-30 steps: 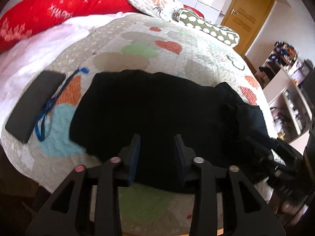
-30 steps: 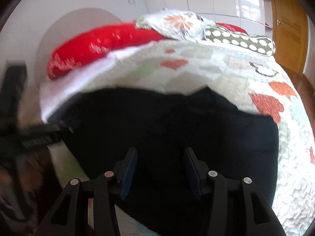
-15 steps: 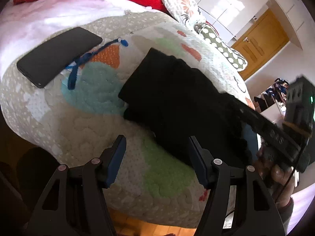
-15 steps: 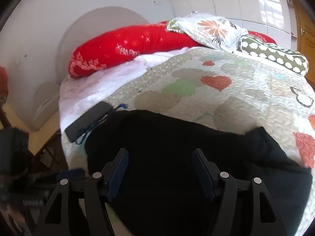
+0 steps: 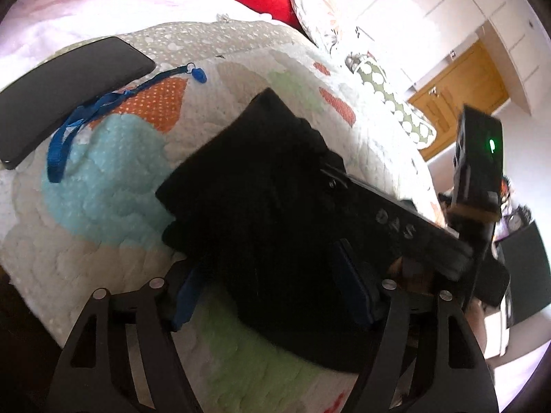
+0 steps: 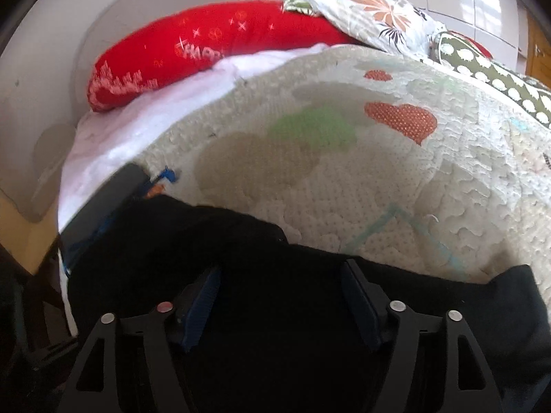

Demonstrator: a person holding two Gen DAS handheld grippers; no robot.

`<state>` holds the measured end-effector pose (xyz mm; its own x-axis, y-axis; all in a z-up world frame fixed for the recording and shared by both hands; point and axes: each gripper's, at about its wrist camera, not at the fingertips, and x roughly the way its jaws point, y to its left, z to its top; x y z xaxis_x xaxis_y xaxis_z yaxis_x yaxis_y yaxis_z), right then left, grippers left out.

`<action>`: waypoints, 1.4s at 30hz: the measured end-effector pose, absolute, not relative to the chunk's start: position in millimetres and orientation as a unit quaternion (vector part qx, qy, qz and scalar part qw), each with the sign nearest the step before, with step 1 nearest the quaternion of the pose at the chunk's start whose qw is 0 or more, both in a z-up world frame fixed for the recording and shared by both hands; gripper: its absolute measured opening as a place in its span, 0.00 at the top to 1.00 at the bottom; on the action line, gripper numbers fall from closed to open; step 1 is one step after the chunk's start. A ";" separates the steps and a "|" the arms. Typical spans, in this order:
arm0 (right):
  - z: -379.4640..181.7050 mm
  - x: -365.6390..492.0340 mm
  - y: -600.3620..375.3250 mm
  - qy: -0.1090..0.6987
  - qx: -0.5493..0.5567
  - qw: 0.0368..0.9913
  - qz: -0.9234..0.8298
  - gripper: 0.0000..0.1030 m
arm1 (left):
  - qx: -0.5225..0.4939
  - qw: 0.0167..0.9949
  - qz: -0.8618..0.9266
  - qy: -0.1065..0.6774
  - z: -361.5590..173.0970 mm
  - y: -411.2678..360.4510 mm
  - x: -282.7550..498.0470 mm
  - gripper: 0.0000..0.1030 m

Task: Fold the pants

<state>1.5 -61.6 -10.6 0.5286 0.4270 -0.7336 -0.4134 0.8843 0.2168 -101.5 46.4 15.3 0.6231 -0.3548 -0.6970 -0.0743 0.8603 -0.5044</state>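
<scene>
Black pants lie on a patchwork quilt

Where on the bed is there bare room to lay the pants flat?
Bare quilt lies beyond the pants, up to the red pillow and dotted pillow. The corner near the phone and blue strap is crowded.

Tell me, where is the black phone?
In the left wrist view the black phone lies upper left on the quilt, beside the blue strap, left of the black pants.
</scene>
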 end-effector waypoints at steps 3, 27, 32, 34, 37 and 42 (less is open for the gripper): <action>-2.4 -4.2 -70.3 0.415 0.023 0.879 0.235 0.31 | -0.253 0.869 -0.080 0.417 18.1 47.1 -102.0 0.58; 63.3 -124.1 -318.6 0.320 0.235 0.916 0.068 0.28 | 0.081 0.866 -0.326 0.370 51.4 -182.9 -147.8 0.77; 47.2 -140.8 -334.1 0.327 0.254 0.908 0.070 0.28 | 0.035 0.854 -0.370 0.365 82.2 -139.0 -151.1 0.40; 41.8 -146.3 -334.0 0.328 0.265 0.903 0.086 0.27 | 0.012 0.859 -0.381 0.343 94.5 -120.7 -157.4 0.31; 33.4 -150.9 -328.1 0.334 0.278 0.894 0.111 0.26 | 0.023 0.872 -0.362 0.328 101.1 -100.8 -158.0 0.31; 14.8 -150.1 -312.3 0.359 0.295 0.873 0.149 0.23 | 0.055 0.889 -0.290 0.349 78.8 -92.5 -138.2 0.31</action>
<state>-150.1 -312.3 14.8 0.6981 0.4718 -0.5386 -0.0480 0.7813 0.6223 -138.2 -92.5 78.8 0.5881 -0.4778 -0.6526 0.5542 0.8257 -0.1051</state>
